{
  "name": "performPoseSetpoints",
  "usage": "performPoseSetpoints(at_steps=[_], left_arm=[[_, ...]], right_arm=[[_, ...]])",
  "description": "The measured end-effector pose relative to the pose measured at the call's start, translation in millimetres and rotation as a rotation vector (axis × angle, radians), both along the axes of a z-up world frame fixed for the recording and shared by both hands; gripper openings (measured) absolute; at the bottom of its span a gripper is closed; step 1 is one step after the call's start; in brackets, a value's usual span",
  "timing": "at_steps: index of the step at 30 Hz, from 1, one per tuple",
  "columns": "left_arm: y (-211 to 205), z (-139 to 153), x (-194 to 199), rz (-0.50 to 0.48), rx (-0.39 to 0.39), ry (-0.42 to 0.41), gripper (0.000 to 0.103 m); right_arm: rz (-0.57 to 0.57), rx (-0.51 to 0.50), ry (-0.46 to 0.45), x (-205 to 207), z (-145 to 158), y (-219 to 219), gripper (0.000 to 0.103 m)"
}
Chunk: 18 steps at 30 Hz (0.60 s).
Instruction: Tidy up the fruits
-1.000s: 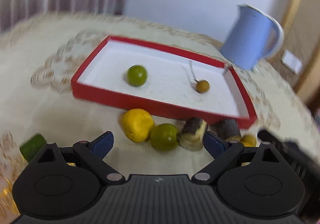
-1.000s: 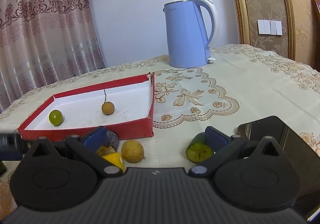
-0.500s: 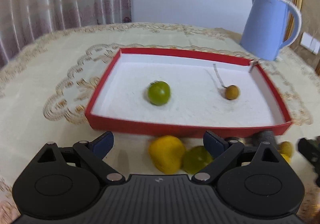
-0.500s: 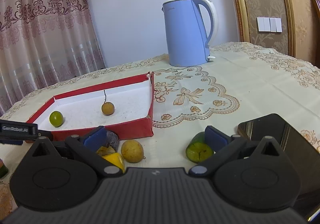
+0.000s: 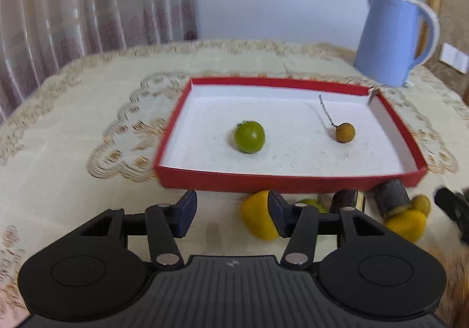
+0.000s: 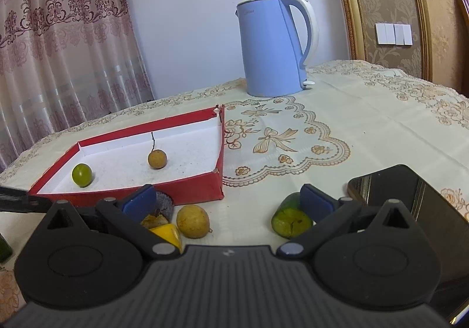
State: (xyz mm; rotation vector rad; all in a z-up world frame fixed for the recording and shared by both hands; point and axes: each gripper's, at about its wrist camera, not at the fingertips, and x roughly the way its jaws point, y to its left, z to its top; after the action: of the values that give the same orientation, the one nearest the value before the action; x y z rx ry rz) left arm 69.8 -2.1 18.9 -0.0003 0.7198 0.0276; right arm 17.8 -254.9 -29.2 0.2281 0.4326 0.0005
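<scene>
Jaws on the left gripper (image 5: 230, 212) are closing with nothing between them, only bare cloth on the worktop (image 5: 73, 152), and plenty of free space out to the left edge. Next over, the red tray (image 5: 281, 181) holds a green fruit (image 5: 249, 136) and a small brown fruit (image 5: 345, 132), well apart, lots of white floor around both. A yellow piece (image 5: 258, 218) sits just outside the tray's near wall. Right gripper (image 6: 227, 200) jaws stand wide open over a tan fruit (image 6: 193, 221); a green piece (image 6: 290, 221) lies by the right pad, a dark phone (image 6: 410, 202) near the edge.
</scene>
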Motion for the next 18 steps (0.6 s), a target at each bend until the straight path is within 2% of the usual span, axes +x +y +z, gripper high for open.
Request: performPoseSetpoints(at_steps=[1, 2, 3, 5, 8, 13, 16, 17, 18], left_arm=[[7.9, 3.2, -8.9, -0.010, 0.001, -0.008, 0.068], [16.8, 6.0, -18.5, -0.016, 0.001, -0.021, 0.083], [27.4, 9.2, -29.9, -0.017, 0.003, -0.040, 0.090], [45.8, 12.7, -49.6, -0.024, 0.022, -0.058, 0.090], [66.9, 8.1, -67.3, -0.017, 0.014, -0.034, 0.090], [70.6, -13.2, -64.7, 0.014, 0.029, -0.005, 0.090], [66.8, -22.5, -58.3, -0.002, 0.015, 0.000, 0.090], [64.9, -24.5, -55.9, -0.005, 0.018, 0.004, 0.086], [64.3, -25.5, -56.8, -0.008, 0.025, 0.006, 0.067]], right_arm=[[0.000, 0.001, 0.000, 0.0, -0.2, -0.4, 0.103], [0.001, 0.001, 0.000, 0.2, 0.0, -0.7, 0.103], [0.001, -0.001, 0.000, 0.2, 0.0, -0.6, 0.103], [0.002, -0.006, 0.001, 0.3, 0.1, 0.0, 0.103], [0.002, -0.014, 0.004, 0.6, 0.0, 1.0, 0.103], [-0.001, -0.029, 0.010, 1.5, 0.3, 3.7, 0.103], [-0.004, -0.031, 0.011, 1.3, 0.2, 4.2, 0.103], [-0.005, -0.033, 0.012, 1.6, 0.2, 4.5, 0.103], [-0.006, -0.035, 0.013, 1.7, 0.2, 4.9, 0.103]])
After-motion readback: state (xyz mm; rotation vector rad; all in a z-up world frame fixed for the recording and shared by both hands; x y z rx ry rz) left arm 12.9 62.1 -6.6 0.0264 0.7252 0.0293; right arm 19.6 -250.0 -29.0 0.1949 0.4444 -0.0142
